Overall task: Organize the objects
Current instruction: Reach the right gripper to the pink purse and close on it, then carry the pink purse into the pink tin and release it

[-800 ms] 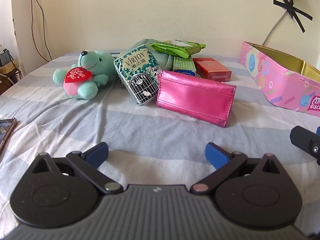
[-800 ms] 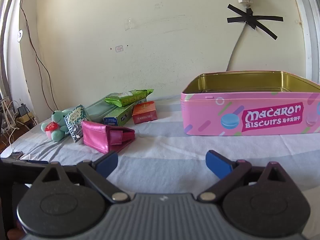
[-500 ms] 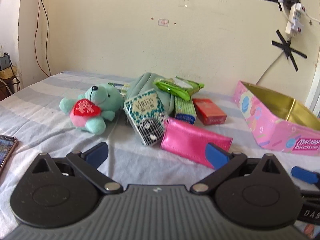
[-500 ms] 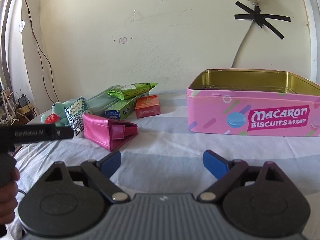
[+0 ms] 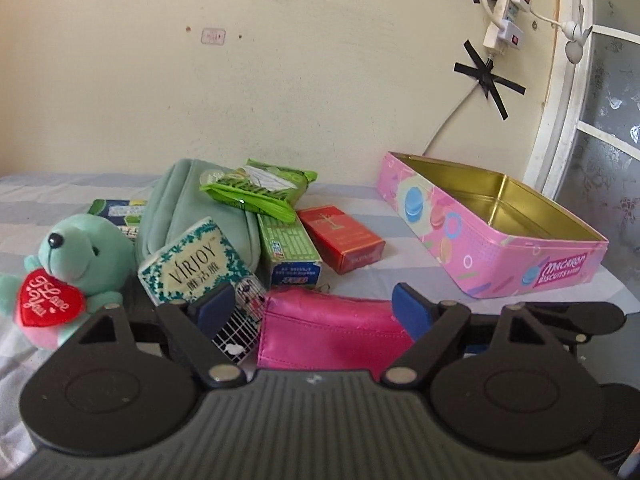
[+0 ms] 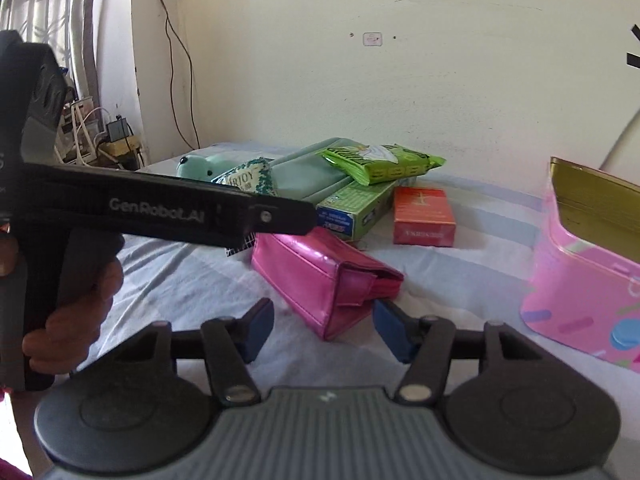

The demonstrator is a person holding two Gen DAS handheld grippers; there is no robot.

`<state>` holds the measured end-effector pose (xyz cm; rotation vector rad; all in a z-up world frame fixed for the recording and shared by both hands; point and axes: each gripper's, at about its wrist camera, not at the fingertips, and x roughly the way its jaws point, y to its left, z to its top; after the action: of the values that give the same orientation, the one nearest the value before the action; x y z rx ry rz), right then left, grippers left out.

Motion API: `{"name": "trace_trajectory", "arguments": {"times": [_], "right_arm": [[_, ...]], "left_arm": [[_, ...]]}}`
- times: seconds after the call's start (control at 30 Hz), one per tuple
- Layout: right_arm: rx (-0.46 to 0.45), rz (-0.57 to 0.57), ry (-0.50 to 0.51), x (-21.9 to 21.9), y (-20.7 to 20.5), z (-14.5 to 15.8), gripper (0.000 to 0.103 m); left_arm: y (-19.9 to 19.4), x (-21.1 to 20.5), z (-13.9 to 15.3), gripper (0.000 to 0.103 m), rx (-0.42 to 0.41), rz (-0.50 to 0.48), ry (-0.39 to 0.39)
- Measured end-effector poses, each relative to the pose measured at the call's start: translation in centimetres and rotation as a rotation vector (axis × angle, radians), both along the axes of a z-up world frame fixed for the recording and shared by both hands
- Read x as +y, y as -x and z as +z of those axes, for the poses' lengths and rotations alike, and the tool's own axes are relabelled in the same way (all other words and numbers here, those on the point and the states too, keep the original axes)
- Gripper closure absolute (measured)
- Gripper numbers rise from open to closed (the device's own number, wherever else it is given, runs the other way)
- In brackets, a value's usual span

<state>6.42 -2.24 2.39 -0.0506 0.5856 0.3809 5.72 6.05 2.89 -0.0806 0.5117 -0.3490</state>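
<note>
A shiny pink wallet (image 5: 328,332) lies on the striped bed just beyond my open, empty left gripper (image 5: 312,308). In the right wrist view the pink wallet (image 6: 320,276) lies just ahead of my open, empty right gripper (image 6: 324,330). Behind it are a red box (image 5: 342,238), a green box (image 5: 290,250), a green snack pack (image 5: 260,188), a teal pouch (image 5: 188,208), a tissue pack (image 5: 196,262) and a teal bear (image 5: 68,260). An open pink biscuit tin (image 5: 492,240) stands to the right.
The left gripper's black body (image 6: 168,210) crosses the right wrist view at left, held by a hand (image 6: 76,320). A wall with taped power strips (image 5: 504,20) lies behind the bed. A window frame (image 5: 568,92) is at far right.
Both grippers moved forward and closer to the pink wallet. The right view swung left, so the tin now sits at its right edge. The left gripper's body now crosses the right view.
</note>
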Motion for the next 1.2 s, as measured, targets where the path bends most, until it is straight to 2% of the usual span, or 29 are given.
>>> {"name": "trace_trajectory", "arguments": {"times": [0.1,0.2,0.33,0.5,0.63,0.8,0.97,1.1,1.2], "right_arm": [[0.028,0.022,-0.003,0.7,-0.9,-0.4,0.067],[0.024,-0.007,0.009,0.4,-0.6,-0.5,0.078],[-0.008,-0.046,0.007,-0.8,1.0,-0.1,0.078],[-0.146,-0.1,0.073,-1.7,3.7,1.2,0.078],[-0.251,-0.173,0.088,-3.7,4.7,3.1,0.078],[-0.372,-0.3,0.142,-7.2,5.3,4.9,0.078],[-0.385,-0.433,0.166,-11.1,4.8,4.7,0.078],[-0.356,-0.508,0.155,-13.7,3.8,3.8,0.078],[-0.332,-0.558,0.151,-15.1,2.8,2.7,0.076]], "left_arm": [[-0.1,0.1,-0.4,0.019,0.024,-0.037,0.057],[0.9,-0.7,-0.4,0.023,0.008,-0.036,0.035],[2.2,-1.7,0.4,0.023,-0.008,-0.05,0.065],[2.8,-3.8,3.0,0.023,-0.083,-0.079,0.088],[2.6,-6.4,5.7,0.023,-0.171,-0.142,0.094],[1.5,-10.9,7.4,0.023,-0.251,-0.245,0.079],[-0.1,-15.8,7.4,0.023,-0.253,-0.338,0.079],[-2.1,-19.0,6.4,0.023,-0.219,-0.355,0.072],[-2.9,-20.7,5.5,0.022,-0.189,-0.332,0.038]]}}
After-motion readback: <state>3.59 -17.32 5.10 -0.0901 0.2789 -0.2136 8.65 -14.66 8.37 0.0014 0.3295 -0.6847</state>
